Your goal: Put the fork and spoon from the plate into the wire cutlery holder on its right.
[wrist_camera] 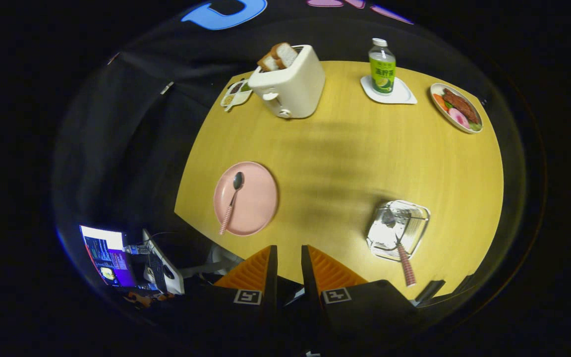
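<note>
A pink plate lies on the yellow table, ahead and left of my fingers. On it rests a spoon with a striped handle, bowl pointing away from me. The wire cutlery holder stands to the right of the plate, ahead and right of my fingers. A fork with a striped handle stands in it, handle leaning out toward me. My gripper hangs high above the table's near edge, between plate and holder. Its fingers are a narrow gap apart with nothing between them.
A white toaster with bread slices stands at the back, a small snack dish beside it. A green-labelled bottle sits on a white coaster, and a food plate at the far right. A screen glows below the table's left edge.
</note>
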